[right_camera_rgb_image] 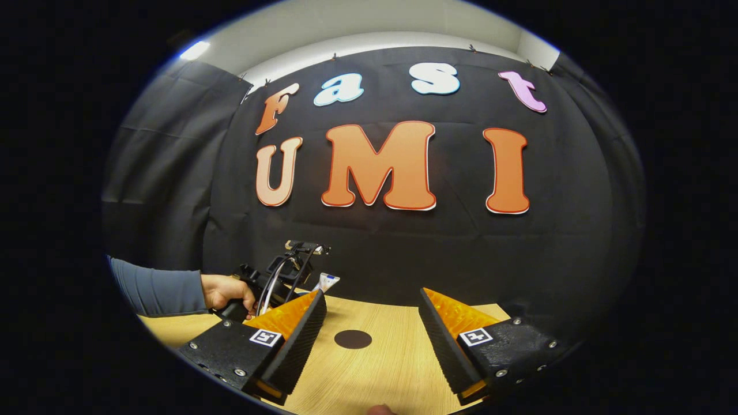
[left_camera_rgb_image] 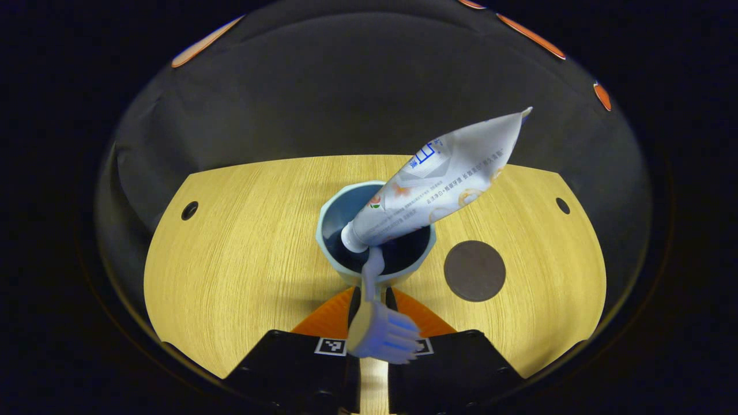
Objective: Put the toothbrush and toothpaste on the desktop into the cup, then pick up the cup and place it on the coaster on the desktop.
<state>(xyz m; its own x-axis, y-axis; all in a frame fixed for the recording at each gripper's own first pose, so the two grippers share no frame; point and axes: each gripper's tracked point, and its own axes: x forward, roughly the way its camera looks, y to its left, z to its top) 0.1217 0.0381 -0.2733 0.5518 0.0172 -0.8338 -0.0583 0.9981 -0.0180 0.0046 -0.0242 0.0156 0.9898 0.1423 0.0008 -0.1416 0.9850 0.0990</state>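
The pale wooden surface (left_camera_rgb_image: 248, 271) sits in front of a black cloth wall. On it stands the light blue round cup (left_camera_rgb_image: 376, 239), with the white soft toothpaste tube (left_camera_rgb_image: 438, 178) already leaning inside it, cap down and crimped end sticking out over the far rim. My left claw (left_camera_rgb_image: 373, 323) is clamped on the pale blue toothbrush (left_camera_rgb_image: 377, 314), bristle head towards me, its handle end reaching over the near rim into the cup. The dark round coaster (left_camera_rgb_image: 474, 271) lies just beside the cup, apart from it. In the right gripper view my right claw (right_camera_rgb_image: 372, 334) hovers with its fingers apart and nothing between them, the coaster beyond them. My worry is that the brush could catch the tube's cap or the rim as I release, and lever out or tip the cup. The tube's overhang could also topple the cup when I lift it.
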